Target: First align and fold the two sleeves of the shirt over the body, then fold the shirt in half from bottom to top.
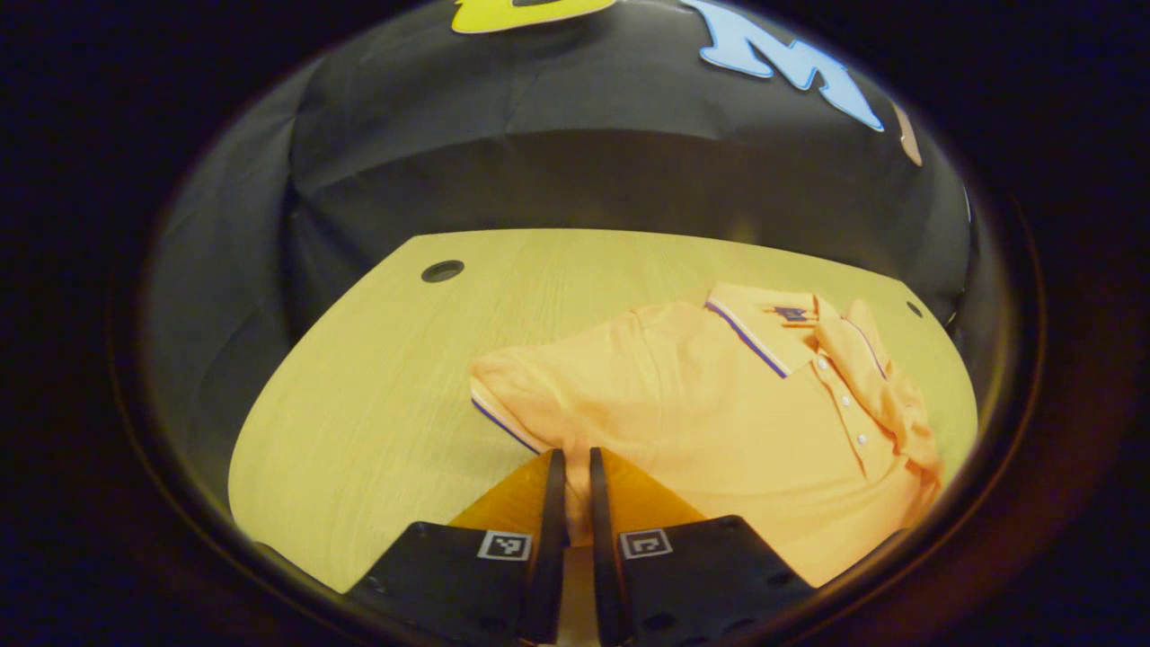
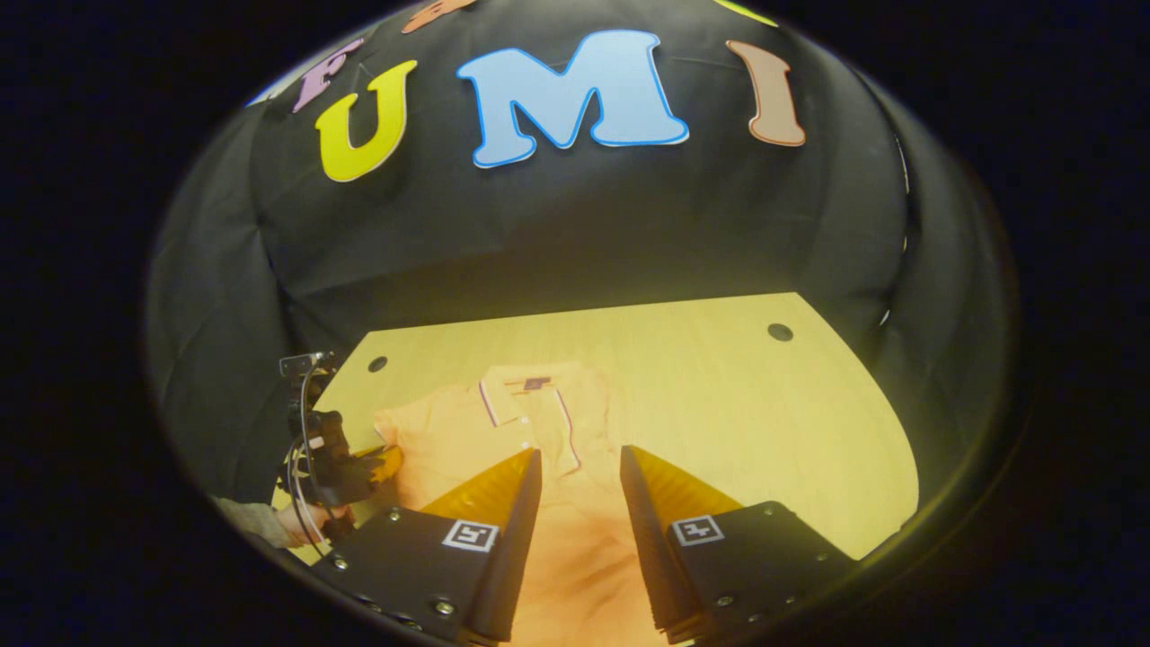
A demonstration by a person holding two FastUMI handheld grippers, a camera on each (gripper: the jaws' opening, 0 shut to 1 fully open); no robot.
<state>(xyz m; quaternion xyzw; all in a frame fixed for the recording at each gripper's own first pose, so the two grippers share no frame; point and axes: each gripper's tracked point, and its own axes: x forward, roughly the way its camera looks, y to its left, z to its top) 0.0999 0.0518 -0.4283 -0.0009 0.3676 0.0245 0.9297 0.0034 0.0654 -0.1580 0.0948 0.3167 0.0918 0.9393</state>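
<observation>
Left gripper view: left gripper [image 1: 575,467] nearly closed over shirt [image 1: 719,404] | right gripper [image 2: 579,467] spread (shirt beneath)

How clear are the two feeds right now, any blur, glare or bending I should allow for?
Left gripper view: warm, dim light, the shirt fairly sharp, the table edge bowed by the fisheye. Right gripper view: softer, the shirt hazier, its lower part shadowed between the tongs; no glare in either.

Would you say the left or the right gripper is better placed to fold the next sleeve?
Probably left. The left gripper sits nearly closed at the shirt's spread sleeve, while the right gripper hangs open over the shirt's middle.
</observation>
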